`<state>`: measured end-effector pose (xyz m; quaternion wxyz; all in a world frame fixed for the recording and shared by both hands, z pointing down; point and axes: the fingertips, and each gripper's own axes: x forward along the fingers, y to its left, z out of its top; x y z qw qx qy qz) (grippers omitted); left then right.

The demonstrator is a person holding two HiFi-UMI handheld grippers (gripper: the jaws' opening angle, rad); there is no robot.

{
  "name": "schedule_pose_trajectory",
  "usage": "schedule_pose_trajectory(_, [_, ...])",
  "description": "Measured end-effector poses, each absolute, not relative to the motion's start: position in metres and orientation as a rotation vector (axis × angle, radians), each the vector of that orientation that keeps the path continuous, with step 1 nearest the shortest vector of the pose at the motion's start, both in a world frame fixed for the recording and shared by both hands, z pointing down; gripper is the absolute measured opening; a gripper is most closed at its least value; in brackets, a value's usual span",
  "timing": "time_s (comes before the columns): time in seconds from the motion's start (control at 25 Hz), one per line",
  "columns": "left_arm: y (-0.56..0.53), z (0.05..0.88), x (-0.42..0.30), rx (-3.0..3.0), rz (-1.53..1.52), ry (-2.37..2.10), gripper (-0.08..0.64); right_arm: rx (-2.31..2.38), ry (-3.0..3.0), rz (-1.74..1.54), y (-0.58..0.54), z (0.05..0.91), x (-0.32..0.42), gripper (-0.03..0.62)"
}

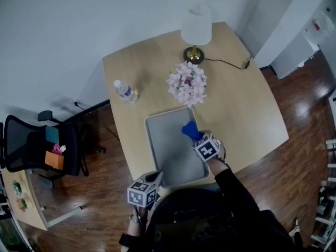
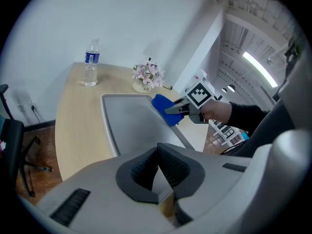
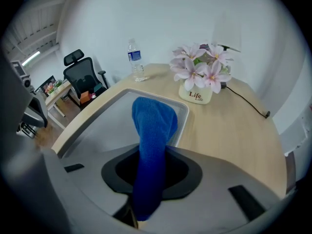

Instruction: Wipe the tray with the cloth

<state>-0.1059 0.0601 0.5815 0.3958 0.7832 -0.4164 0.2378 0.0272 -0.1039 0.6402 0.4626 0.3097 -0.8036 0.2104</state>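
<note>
On the desk (image 1: 252, 114), just in front of the person, lies the tray (image 1: 170, 151), long side running away from them. The cloth (image 3: 152, 130), blue, sits at the tray's far right part, close to the right rim. It is clamped in the right hand-held gripper (image 1: 198, 139), whose jaws are closed on its middle so that a fold sticks out ahead of them. From these views I cannot tell whether the fold is pressing on the tray floor or held just above it.

The left hand-held gripper (image 2: 158, 150) is at the tray's near left corner, jaws brought together with nothing seen between the tips. It looks placed to steady the tray, though contact with the rim is not clear.

As for progress, the tray floor reads as even bare grey, with no streaks, damp patches or dirt to mark wiped ground from unwiped. My judgement is that wiping is in hand at the far right, and the middle, left side and near end may yet need passes.

Counted: one tray, one cloth, two hand-held grippers. Beyond the tray stand one pot of pink flowers (image 1: 187, 83), one bottle (image 1: 125, 91) to the left and one lamp (image 1: 196, 28) at the far edge. One black chair (image 1: 31, 146) stands off the desk, to the left.
</note>
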Motion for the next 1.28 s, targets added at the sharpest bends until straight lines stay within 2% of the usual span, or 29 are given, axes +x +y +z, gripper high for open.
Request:
schedule_pose_trajectory(0.16, [0.061, 0.580, -0.106, 1.982, 0.590, -1.059, 0.000, 0.699, -2.032, 0.458, -0.108, 0.631, -0.010, 0.089])
schedule_pose_trajectory(0.36, [0.065, 0.581, -0.121, 1.934, 0.574, -1.102, 0.000, 0.609, -2.110, 0.459, -0.129, 0.627, -0.091, 0.091])
schedule_pose_trajectory(0.64, [0.071, 0.586, -0.142, 1.853, 0.554, -1.162, 0.000, 0.515, -2.021, 0.506, -0.137, 0.663, -0.178, 0.089])
schedule_pose_trajectory(1.04, [0.065, 0.591, -0.136, 1.838, 0.571, -1.128, 0.000, 0.502, -1.970, 0.493, -0.141, 0.670, -0.183, 0.089])
schedule_pose_trajectory(1.28, [0.054, 0.585, -0.128, 1.883, 0.598, -1.105, 0.000, 0.585, -1.978, 0.487, -0.153, 0.661, -0.157, 0.089])
